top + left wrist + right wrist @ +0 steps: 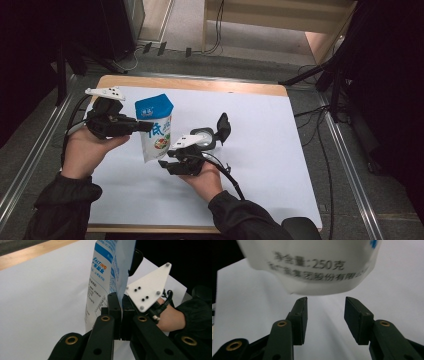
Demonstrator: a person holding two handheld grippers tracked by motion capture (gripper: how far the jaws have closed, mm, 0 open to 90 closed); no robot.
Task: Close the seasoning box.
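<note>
the left claw [145,126] pinched the bag [156,131] upright by its edge; the right claw [167,162], jaws apart and empty, sat just below the bag's bottom end

The room is dim at its edges, the far corners almost black, while the white sheet [260,150] on the table takes soft, even light from above. Shadows under the hands are faint and short. The high view is a little soft and grainy. In the right gripper view the pouch [312,265] sits too near the lens, its print smeared and blurred. The left gripper view is sharper, though its right side falls into darkness.
</note>
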